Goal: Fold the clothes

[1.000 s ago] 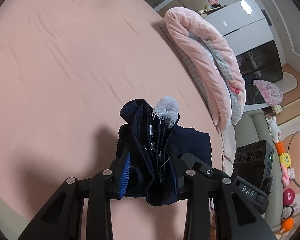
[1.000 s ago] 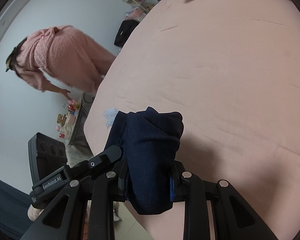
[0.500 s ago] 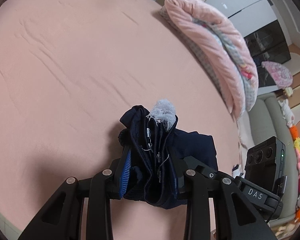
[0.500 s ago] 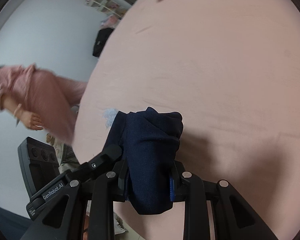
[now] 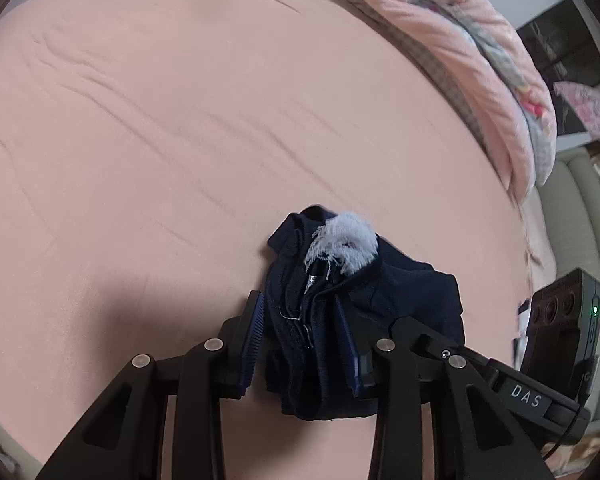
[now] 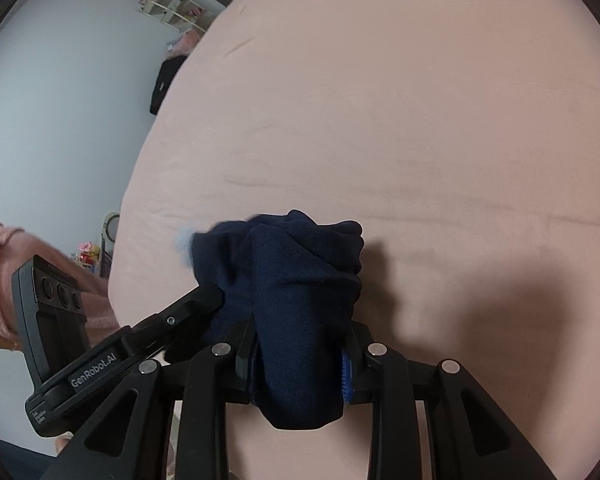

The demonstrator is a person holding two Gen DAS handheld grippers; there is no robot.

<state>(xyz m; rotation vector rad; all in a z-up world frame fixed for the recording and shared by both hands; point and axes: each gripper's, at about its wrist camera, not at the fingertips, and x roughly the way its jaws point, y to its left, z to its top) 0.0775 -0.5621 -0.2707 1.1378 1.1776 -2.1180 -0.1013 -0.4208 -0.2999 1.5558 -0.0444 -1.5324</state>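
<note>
A dark navy garment (image 5: 312,320) is bunched into thick vertical folds, with a metal zipper and a frayed pale-blue patch (image 5: 346,246) at its top. It hangs low over the pink bedsheet (image 5: 180,140), casting a shadow there.

The folded blanket (image 5: 472,60) is cut off at twelve o'clock in the left view. The garment (image 6: 300,312) hides the right gripper's left pad. A person's pink sleeve (image 6: 4,276) leaves the frame at nine o'clock, blurred.

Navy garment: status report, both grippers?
Left gripper and right gripper jaws just easing wider, bunched navy garment between both. Pink bed sheet ahead, nothing obstructing.
</note>
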